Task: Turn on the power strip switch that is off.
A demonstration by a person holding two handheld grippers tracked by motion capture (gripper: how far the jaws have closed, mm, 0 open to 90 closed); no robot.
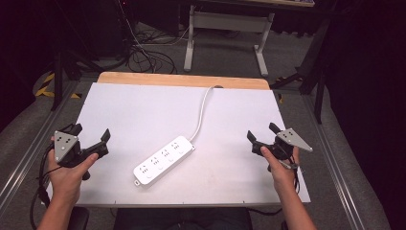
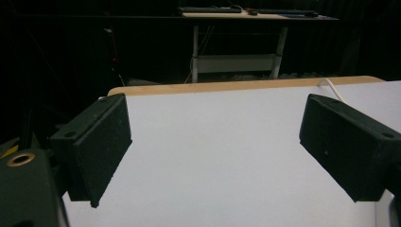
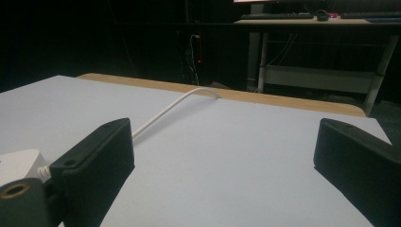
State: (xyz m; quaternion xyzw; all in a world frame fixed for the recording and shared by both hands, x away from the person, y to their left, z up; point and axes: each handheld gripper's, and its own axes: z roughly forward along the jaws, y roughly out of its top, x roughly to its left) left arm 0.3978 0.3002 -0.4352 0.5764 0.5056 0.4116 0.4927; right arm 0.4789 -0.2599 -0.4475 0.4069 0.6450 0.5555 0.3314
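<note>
A white power strip (image 1: 164, 160) lies slantwise on the white table top (image 1: 143, 110), near the front middle. Its white cable (image 1: 202, 111) runs back to a notch at the far wooden edge; the cable (image 3: 163, 112) also shows in the right gripper view, with a corner of the strip (image 3: 16, 163) at the left. My left gripper (image 1: 91, 132) is held over the table's left edge, open, nothing between its jaws. My right gripper (image 1: 262, 132) hovers at the right side, open and empty too. Both stand well apart from the strip.
A wooden strip (image 1: 184, 79) borders the table's far edge. Beyond it stands a desk frame with white legs (image 1: 225, 36) and loose cables (image 1: 143, 55) on the floor. Metal rails (image 1: 24, 163) run along both sides of the table.
</note>
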